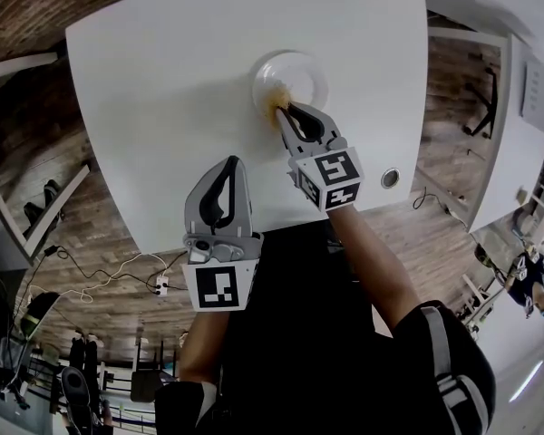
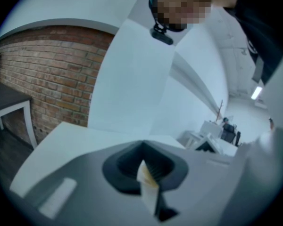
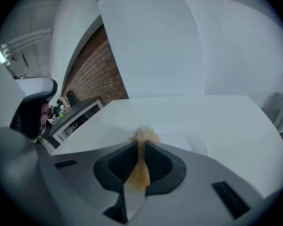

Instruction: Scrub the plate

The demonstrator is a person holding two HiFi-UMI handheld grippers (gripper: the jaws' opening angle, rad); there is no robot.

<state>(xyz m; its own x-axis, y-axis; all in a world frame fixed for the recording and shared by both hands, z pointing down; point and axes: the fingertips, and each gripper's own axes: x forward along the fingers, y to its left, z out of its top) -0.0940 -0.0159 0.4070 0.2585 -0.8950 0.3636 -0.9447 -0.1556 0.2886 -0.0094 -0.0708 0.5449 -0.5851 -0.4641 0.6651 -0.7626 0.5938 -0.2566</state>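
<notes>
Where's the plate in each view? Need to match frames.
Head view: plate top centre, on the white table.
Left gripper view: not in it.
Right gripper view: plate at centre, just beyond the jaws.
Shared landmark: tan scrubber at the plate's near edge, in head and right gripper views.

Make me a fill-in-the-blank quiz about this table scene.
1. The scrubber is clamped in the ____ gripper.
2. The plate lies on a ____ table.
3. The wall is made of ____.
Missing words: right; white; brick.
</notes>
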